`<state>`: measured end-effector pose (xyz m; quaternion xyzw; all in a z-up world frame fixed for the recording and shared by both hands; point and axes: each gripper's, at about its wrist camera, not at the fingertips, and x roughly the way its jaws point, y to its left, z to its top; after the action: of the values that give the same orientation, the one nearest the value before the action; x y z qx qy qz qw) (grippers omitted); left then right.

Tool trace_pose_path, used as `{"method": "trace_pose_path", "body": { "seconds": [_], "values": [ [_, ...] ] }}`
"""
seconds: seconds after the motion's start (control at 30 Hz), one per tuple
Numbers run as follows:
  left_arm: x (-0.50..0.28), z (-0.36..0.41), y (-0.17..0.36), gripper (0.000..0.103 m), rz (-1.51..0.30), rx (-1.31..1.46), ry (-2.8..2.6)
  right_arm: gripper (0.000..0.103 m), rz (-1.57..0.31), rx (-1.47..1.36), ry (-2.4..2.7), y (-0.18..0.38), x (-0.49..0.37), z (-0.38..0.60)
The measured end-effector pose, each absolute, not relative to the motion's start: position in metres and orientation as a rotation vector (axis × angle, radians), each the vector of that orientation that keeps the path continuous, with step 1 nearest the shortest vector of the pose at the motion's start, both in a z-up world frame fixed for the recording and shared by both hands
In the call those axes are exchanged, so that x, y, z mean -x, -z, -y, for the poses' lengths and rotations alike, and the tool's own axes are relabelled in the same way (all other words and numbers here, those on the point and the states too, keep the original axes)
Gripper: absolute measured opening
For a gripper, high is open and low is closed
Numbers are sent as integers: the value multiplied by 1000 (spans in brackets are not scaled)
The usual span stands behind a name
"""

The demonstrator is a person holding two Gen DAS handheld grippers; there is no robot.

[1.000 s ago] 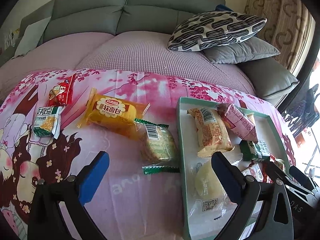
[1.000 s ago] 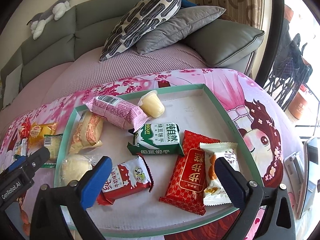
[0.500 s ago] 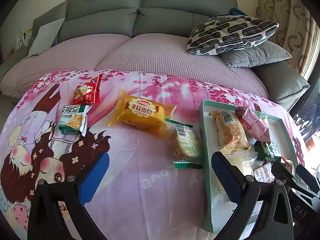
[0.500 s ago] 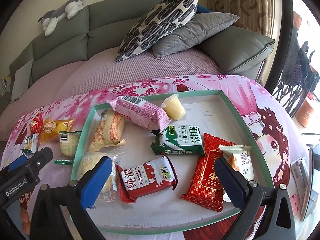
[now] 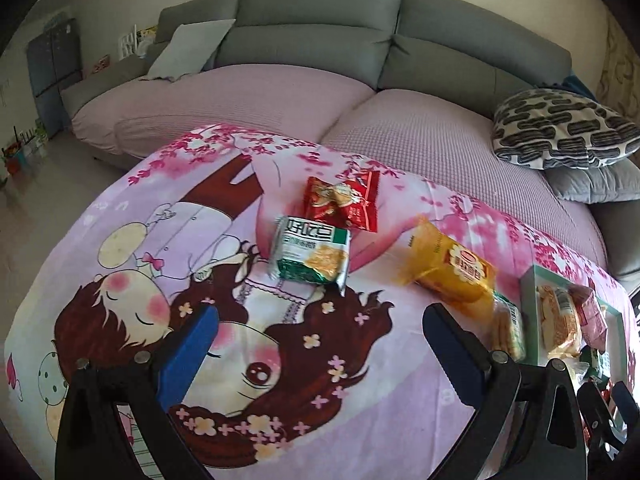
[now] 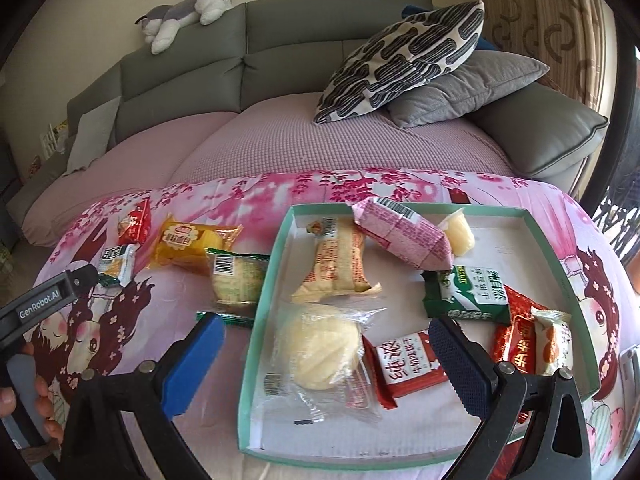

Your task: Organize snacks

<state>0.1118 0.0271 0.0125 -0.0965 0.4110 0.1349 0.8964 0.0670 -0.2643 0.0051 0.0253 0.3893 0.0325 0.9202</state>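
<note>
Loose on the cartoon-print cloth lie a green-and-white biscuit pack (image 5: 310, 255), a red snack pack (image 5: 343, 202), a yellow bread pack (image 5: 452, 270) and a green-ended cake pack (image 6: 237, 280). My left gripper (image 5: 320, 350) stands open just short of the biscuit pack, holding nothing. A mint-green tray (image 6: 264, 308) holds several snacks, among them a pale round bun (image 6: 320, 346) and a pink pack (image 6: 404, 236). My right gripper (image 6: 332, 360) hangs open over the tray's near left corner, above the bun.
A grey sofa with pink seat covers (image 5: 280, 92) runs behind the cloth. A patterned pillow (image 6: 404, 60) rests on a grey cushion at the right. The left gripper's body (image 6: 40, 304) and a person's hand (image 6: 40, 392) show at the right wrist view's left edge.
My left gripper has swung left, away from the tray, and now faces the biscuit and red packs. My right gripper has shifted left over the tray toward the bun.
</note>
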Motion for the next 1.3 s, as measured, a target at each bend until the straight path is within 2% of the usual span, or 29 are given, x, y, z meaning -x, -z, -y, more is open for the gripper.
{"method": "trace_pose_path", "body": {
  "seconds": [0.57,1.03,1.13,1.3],
  "values": [
    [-116,-59,-7,102,-779,265,-268,103,-777,-40,-159,6,-73,210],
    [-146,-71,3,102,-859,290,-227,103,-770,153,-145,13,-96,182],
    [-156,-72,7,102,-884,266,-240,100,-778,252,-118,20,-99,170],
    [-171,-69,13,102,-930,226,-217,84,-822,345,-95,37,-108,159]
  ]
}}
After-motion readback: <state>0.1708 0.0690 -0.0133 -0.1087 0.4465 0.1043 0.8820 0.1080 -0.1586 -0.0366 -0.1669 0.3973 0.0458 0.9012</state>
